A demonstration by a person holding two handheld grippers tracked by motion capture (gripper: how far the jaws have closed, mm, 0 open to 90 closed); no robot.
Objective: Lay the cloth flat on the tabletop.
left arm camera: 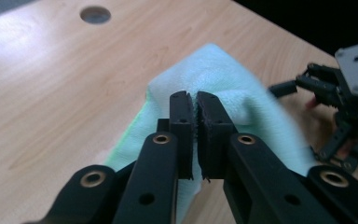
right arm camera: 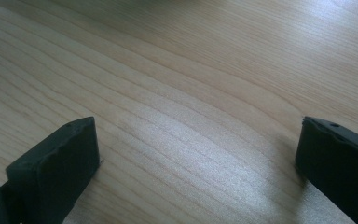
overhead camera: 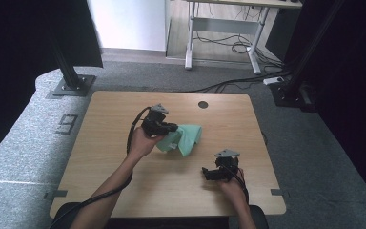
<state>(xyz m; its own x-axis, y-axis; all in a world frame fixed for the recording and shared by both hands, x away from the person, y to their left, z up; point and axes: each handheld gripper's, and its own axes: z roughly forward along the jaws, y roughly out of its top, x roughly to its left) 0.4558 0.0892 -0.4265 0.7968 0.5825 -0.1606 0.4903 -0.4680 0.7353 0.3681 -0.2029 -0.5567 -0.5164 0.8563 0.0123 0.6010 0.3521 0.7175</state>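
A pale green cloth (overhead camera: 183,137) lies crumpled near the middle of the wooden table (overhead camera: 109,143). My left gripper (overhead camera: 171,128) is at its left edge, shut on a raised fold of the cloth (left arm camera: 242,98); in the left gripper view the two black jaws pinch the fabric between them (left arm camera: 195,105). My right gripper (overhead camera: 205,172) rests low over bare wood near the front right, apart from the cloth. In the right gripper view (right arm camera: 198,144) its jaws stand wide open with only wood grain between them.
A round cable hole (overhead camera: 203,104) sits near the table's far edge. Beyond the table are grey carpet, a black stand base (overhead camera: 71,86) at the far left, and a desk frame (overhead camera: 221,28) with cables at the back.
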